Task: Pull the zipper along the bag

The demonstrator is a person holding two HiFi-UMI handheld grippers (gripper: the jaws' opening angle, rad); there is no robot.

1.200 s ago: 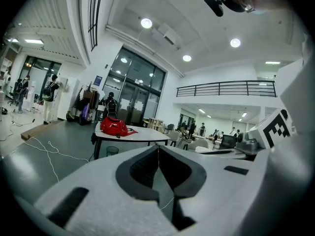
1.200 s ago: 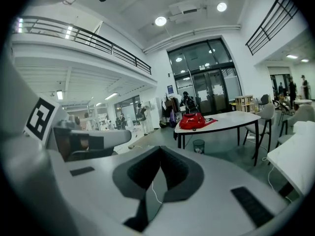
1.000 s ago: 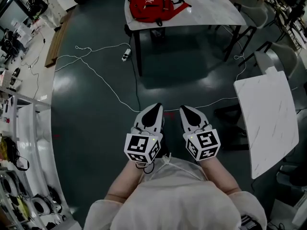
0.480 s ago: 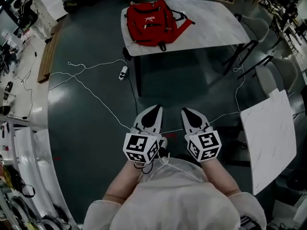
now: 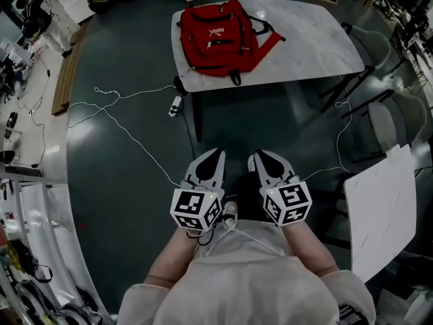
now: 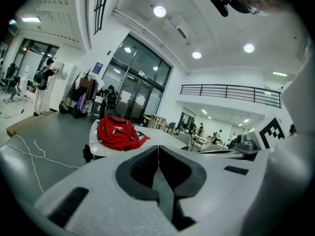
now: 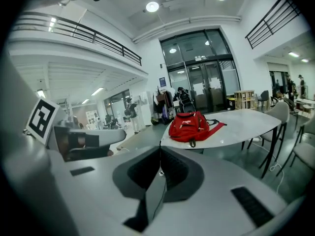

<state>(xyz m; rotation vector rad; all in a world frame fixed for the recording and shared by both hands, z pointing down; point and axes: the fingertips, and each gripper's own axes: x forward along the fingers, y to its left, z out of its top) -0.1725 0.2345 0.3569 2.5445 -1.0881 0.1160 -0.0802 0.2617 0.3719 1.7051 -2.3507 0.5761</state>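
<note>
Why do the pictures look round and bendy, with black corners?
Left gripper view and right gripper view: wide lenses bend the railing and blacken the corners. Head view: table edges curve, the floor has glare, the red backpack looks sharp.

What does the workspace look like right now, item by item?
Surface: white table, ahead of the person across dark floor.
Job's things: red backpack lying on the table's left part; zipper position too small to tell.
Clutter: nothing seen on the table.
Grippers: left gripper and right gripper both shut, empty, side by side, short of the table.
Cables: white cable looping over the floor; power strip beside the table.
Surroundings: chairs at right, white panel lower right, shelving at left.
</note>
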